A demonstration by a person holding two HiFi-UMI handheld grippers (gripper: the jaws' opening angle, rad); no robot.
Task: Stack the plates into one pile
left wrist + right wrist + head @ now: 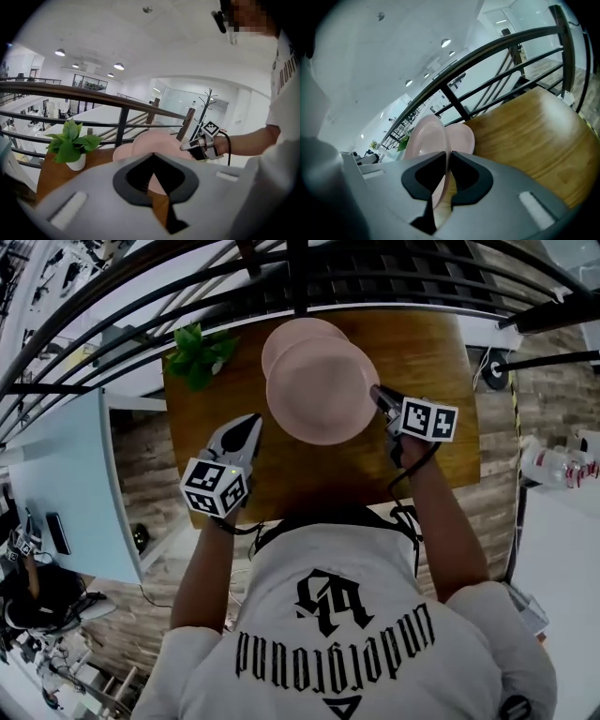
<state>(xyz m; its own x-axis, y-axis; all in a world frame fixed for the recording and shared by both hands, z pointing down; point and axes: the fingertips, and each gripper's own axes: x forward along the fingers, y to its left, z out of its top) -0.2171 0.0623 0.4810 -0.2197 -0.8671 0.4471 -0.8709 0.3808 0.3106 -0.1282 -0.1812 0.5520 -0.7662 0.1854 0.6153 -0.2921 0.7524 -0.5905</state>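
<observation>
Right gripper view: pink plate point(423, 136) edge-on, clamped in hand-held gripper point(449, 153).

Left gripper point(251, 424): held forward on a bare forearm, jaws together, nothing between them. Right gripper point(378, 396): angled inward and down, jaws pinched on the rim of the pink plate point(322, 390). Both elbows bent, close to torso.

Brown wooden table top point(441, 343) set against a black metal railing point(300, 277). Grey-brown plank floor point(141, 456) beneath. Pale blue desk point(66, 474) to the left. Green leafy plant in a white pot point(70, 145) on the table's corner. White ceiling point(140, 37) with round recessed lights point(60, 52), lit. Black coat stand point(207, 105) beyond the railing.
</observation>
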